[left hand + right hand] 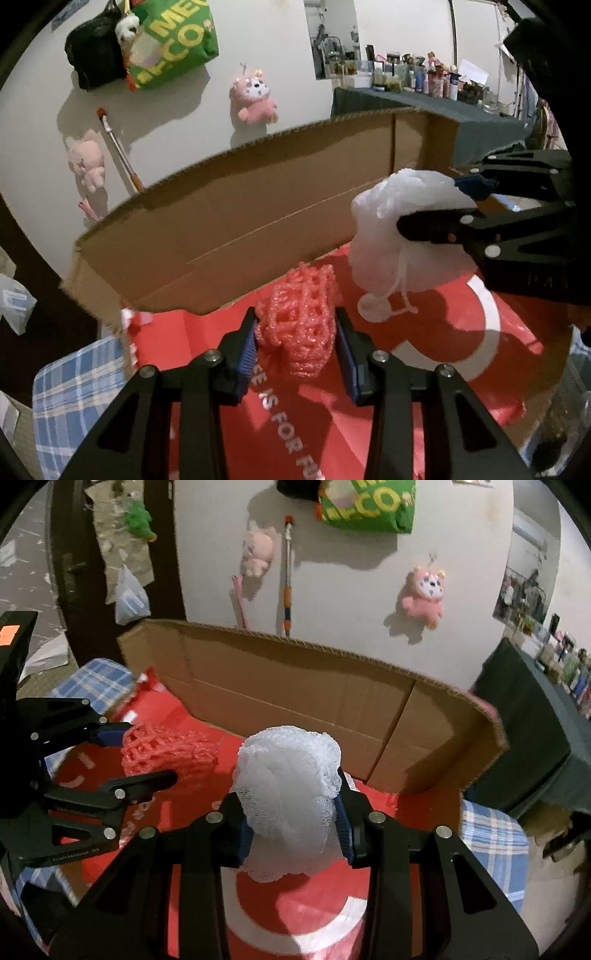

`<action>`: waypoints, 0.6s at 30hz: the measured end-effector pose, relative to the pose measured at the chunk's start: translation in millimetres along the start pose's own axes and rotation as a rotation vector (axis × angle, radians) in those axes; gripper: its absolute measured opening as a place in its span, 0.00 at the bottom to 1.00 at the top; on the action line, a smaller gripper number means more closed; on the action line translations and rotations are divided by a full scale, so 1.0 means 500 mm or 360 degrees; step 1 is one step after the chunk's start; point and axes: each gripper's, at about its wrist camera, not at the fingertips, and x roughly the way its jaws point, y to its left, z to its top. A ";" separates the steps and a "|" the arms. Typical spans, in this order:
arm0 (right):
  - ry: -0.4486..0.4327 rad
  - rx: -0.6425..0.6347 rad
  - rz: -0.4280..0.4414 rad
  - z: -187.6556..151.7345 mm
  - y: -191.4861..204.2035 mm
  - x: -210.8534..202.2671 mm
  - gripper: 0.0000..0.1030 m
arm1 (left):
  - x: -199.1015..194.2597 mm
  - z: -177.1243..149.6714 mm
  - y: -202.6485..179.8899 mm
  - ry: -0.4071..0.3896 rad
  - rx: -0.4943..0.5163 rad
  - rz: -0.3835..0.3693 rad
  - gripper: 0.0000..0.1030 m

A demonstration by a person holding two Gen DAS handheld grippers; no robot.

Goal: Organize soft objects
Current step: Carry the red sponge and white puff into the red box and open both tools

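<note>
A pink net [295, 325] is held between the pads of the left tongs [295, 345]; a white puff [291, 794] is held in the right tongs [293, 821], so both tongs are narrow and closed on soft things. Both things are carried above the red liner [424, 369] inside the cardboard box [295, 686], with nothing seen between them and the liner below; the far wall of the box stands just beyond them. The pink net lies to the left of the white puff, the two apart but near; each is already in its own tongs, so the coming move is judged to be a lowering and a release into the box. The net is seen as an open foam mesh, squeezed and long toward the far wall; the puff is a bunched ball of white mesh, bulging over the pads, with a cord loop [384, 299] hanging under it.
</note>
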 end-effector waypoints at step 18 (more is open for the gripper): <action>0.0180 0.0095 -0.0035 -0.013 -0.032 0.097 0.46 | 0.079 -0.003 0.013 0.0148 -0.0064 0.0018 0.44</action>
